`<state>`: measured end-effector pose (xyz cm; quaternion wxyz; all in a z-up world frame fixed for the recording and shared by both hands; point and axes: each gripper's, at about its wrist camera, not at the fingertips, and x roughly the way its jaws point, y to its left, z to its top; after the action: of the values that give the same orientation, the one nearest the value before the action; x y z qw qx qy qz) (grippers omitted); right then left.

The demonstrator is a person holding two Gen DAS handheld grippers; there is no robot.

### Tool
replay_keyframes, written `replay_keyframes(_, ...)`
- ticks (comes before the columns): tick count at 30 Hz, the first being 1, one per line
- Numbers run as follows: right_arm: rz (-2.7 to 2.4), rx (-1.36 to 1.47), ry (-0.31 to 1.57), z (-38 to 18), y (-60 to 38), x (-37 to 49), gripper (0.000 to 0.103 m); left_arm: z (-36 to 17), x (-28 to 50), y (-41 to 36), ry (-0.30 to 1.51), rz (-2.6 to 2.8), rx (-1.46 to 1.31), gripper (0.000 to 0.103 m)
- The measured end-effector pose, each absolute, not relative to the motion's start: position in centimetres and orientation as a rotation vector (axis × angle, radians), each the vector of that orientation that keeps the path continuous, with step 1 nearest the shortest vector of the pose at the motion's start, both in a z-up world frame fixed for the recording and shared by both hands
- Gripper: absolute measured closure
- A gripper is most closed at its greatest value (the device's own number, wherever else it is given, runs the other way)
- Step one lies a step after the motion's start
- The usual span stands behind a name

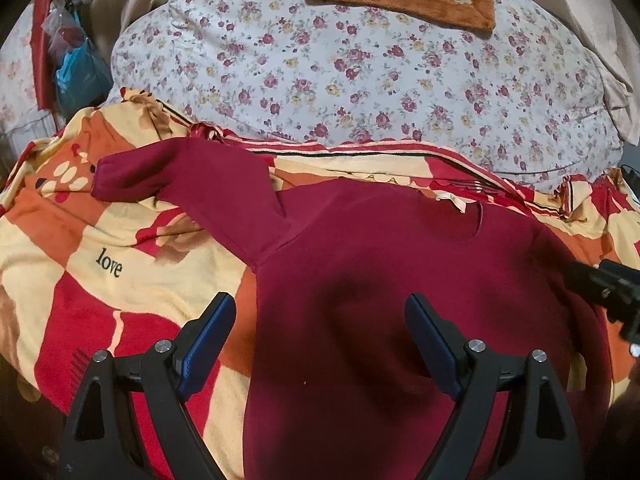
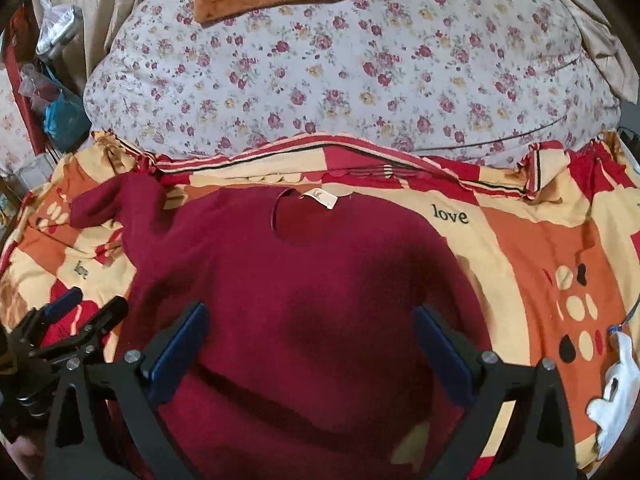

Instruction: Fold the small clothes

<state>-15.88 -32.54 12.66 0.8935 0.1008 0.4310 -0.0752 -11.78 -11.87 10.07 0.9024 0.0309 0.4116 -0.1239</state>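
Tongs, left (image 1: 320,344) and right (image 2: 310,350), gape wide and empty above the maroon sweater (image 1: 400,280), mid-frame on the patterned bedspread (image 1: 100,248). Neckline (image 2: 298,220) points toward frame top, long axis vertical. Risk: one sleeve (image 1: 180,184) sprawls upper left; pinching bedspread with cloth would drag both.

A maroon sweater (image 1: 380,280) lies flat on the patterned bedspread (image 1: 100,280).

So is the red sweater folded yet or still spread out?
Mostly spread: the red sweater lies flat, neckline showing, one sleeve out sideways. The other sleeve isn't visible.
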Motion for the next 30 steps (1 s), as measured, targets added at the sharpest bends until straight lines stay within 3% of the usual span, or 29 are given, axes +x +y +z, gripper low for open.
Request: replay_keyframes(30,-0.129,0.213,0.974,8.9,-31.3,-12.0,0.0,8.2,-8.9,-10.8,0.892,-0.209,0.049,0.034)
